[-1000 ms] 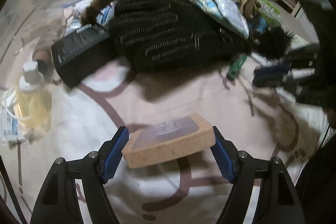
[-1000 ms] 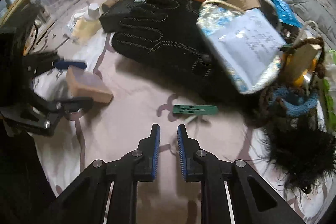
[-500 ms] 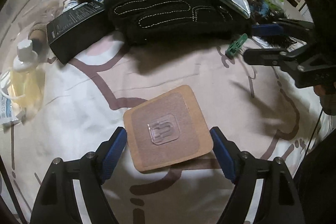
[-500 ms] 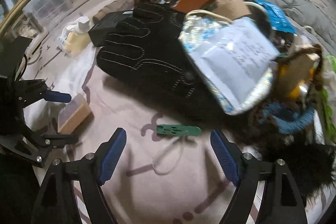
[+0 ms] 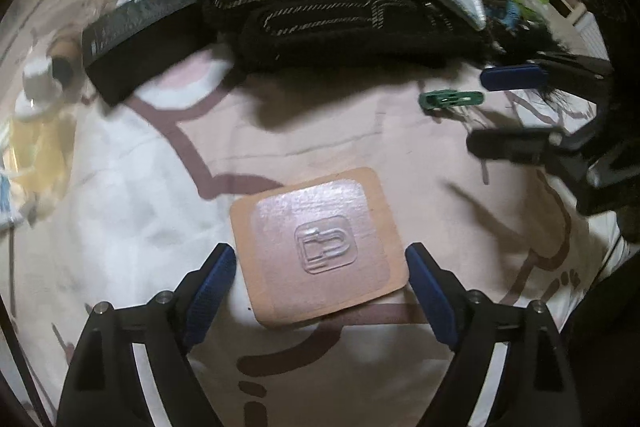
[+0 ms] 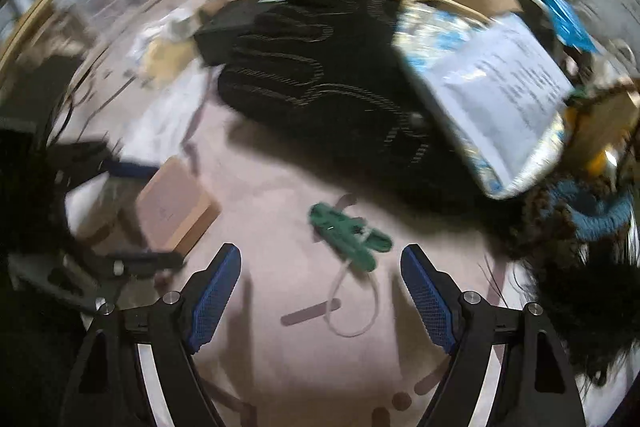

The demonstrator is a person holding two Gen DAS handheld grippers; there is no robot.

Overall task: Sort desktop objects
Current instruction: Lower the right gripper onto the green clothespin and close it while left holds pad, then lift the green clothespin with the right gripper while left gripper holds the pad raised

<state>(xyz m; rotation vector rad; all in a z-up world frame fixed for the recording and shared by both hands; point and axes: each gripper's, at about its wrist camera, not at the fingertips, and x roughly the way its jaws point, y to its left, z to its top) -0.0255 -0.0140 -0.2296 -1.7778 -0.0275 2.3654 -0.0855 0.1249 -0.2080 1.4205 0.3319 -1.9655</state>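
A tan cork block [image 5: 320, 247] with a clear plastic hook on top lies flat on the pink patterned cloth [image 5: 360, 147]. My left gripper [image 5: 320, 259] straddles it; the jaws are opening and the blue pads stand clear of its sides. The block [image 6: 176, 207] also shows at the left of the right wrist view. A green clip [image 6: 348, 233] lies on the cloth just ahead of my open right gripper [image 6: 320, 255], with a white string loop [image 6: 352, 307] between the fingers. From the left wrist view, the right gripper [image 5: 508, 111] sits beside the clip [image 5: 450, 99].
A black stitched glove [image 5: 320, 7] and a black box [image 5: 132, 43] lie beyond the block. A yellow bottle [image 5: 36, 115] stands at the left. A silver-blue pouch [image 6: 492, 95], a blue knitted piece [image 6: 592, 211] and black fur [image 6: 580, 299] crowd the right.
The left jaws have spread and the cork block, gripped and tilted a second ago, now lies flat on the cloth. The right jaws went from nearly shut to wide, nearer the green clip.
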